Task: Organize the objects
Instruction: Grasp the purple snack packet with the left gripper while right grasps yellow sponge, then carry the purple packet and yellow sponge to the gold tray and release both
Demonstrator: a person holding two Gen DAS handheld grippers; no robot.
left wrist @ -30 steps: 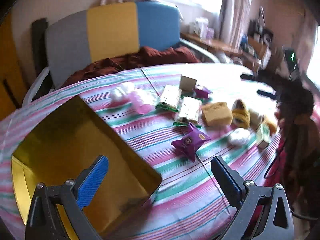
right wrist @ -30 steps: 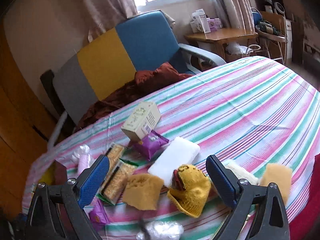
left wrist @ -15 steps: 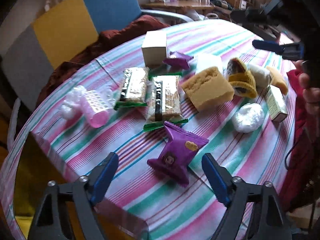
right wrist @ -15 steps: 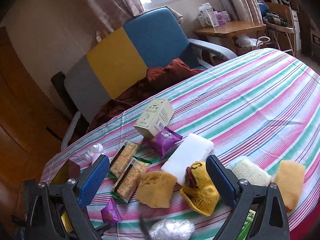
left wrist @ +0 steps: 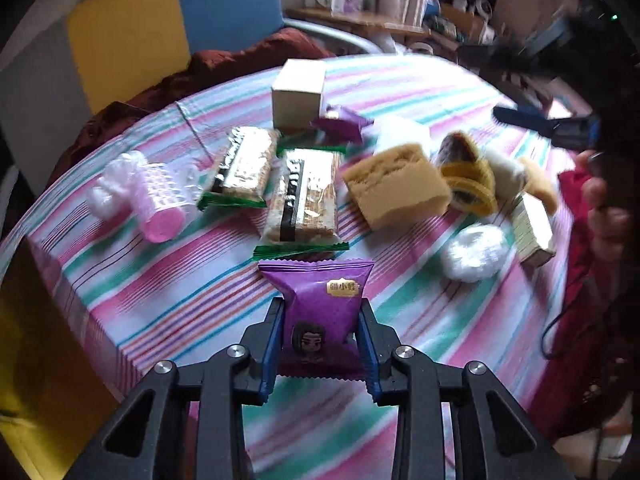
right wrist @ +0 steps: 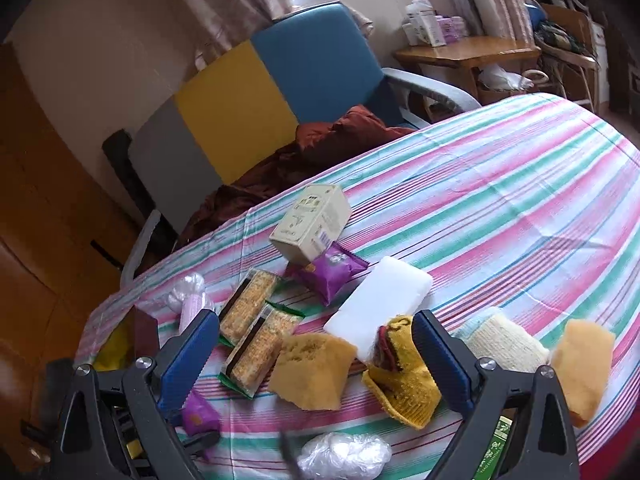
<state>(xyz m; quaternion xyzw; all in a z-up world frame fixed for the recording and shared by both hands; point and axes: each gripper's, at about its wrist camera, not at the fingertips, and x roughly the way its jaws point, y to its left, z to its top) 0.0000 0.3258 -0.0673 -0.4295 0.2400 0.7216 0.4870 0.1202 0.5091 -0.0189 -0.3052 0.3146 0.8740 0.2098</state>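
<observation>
Left gripper (left wrist: 320, 320): its jaws have just been closing and are now pinching the purple snack packet (left wrist: 320, 308) from both sides, the blue pads pressing its lower half.
Purple snack packet: it is sitting between the left jaws on the striped tablecloth (left wrist: 160, 280), its top seam poking out past the fingertips.
Ahead of the left jaws: two green-edged cereal bars (left wrist: 304, 196) are lying side by side just beyond the packet, with a pink hair roller (left wrist: 160, 200) off to the left of them.
Ahead and right of the left jaws: a yellow sponge (left wrist: 396, 184), a yellow knitted item (left wrist: 468, 176) and a white plastic bundle (left wrist: 474, 252) are lying close together.
Far beyond the left jaws: a cream box (left wrist: 298, 94) is standing with a second purple packet (left wrist: 340, 126) just beside it.
Right gripper (right wrist: 316, 340): its jaws are standing wide apart, gripping nothing, hovering over the clutter.
Between the right jaws: the yellow sponge (right wrist: 312, 364) and the cereal bars (right wrist: 256, 340) are showing in the gap, with a white block (right wrist: 380, 308) beyond them.
Right of the right jaws: a cream knitted pad (right wrist: 504, 344) and an orange sponge (right wrist: 584, 356) are resting on the cloth.
</observation>
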